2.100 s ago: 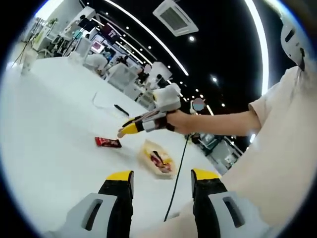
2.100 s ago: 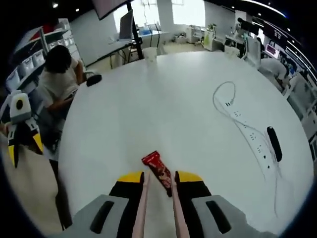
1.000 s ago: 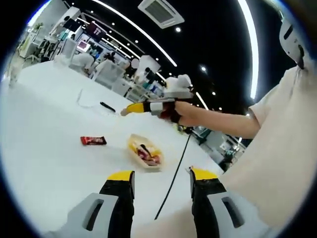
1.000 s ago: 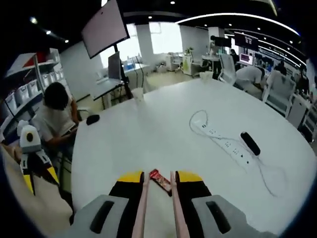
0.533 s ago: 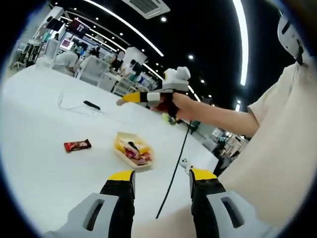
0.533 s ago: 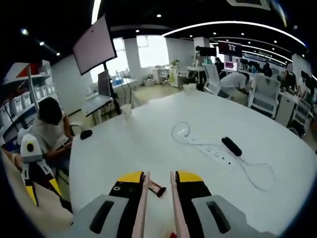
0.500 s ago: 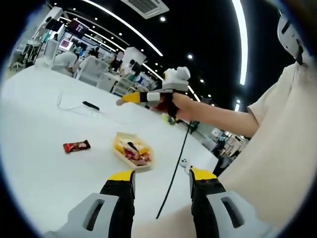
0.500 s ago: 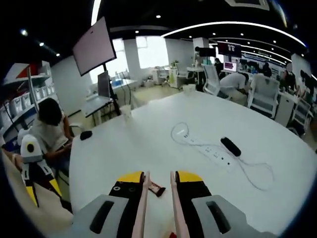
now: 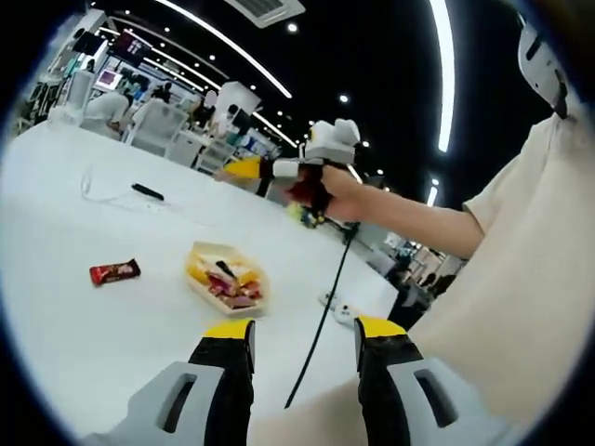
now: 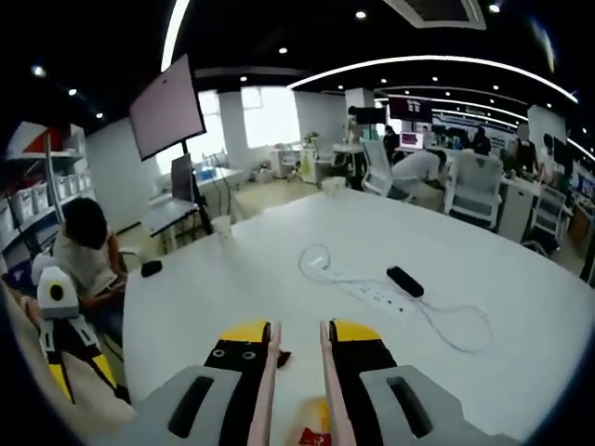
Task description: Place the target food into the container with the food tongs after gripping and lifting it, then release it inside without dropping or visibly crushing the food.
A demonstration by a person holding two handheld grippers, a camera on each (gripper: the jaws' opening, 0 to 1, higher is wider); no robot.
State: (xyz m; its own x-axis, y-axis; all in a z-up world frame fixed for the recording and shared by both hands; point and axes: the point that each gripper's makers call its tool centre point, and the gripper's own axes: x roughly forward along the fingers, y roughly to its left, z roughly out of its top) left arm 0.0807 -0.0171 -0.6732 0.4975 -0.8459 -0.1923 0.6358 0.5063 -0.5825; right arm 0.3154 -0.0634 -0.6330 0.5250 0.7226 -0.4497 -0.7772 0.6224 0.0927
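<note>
Snack bar (image 9: pixel 114 271) on table, apparently left of container (image 9: pixel 226 279).

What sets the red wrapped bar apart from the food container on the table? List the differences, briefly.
The red wrapped bar is one dark-red packet; the food container is a pale shallow tray holding several red and yellow pieces. The bar looks smaller than the container. The bar lies loose outside the container, apart from it. Both rest on the white table.

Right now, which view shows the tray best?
Left gripper view: the whole tray sits in the open on the table, with its contents visible. In the right gripper view, just a yellow and red sliver peeks between the tongs.
</note>
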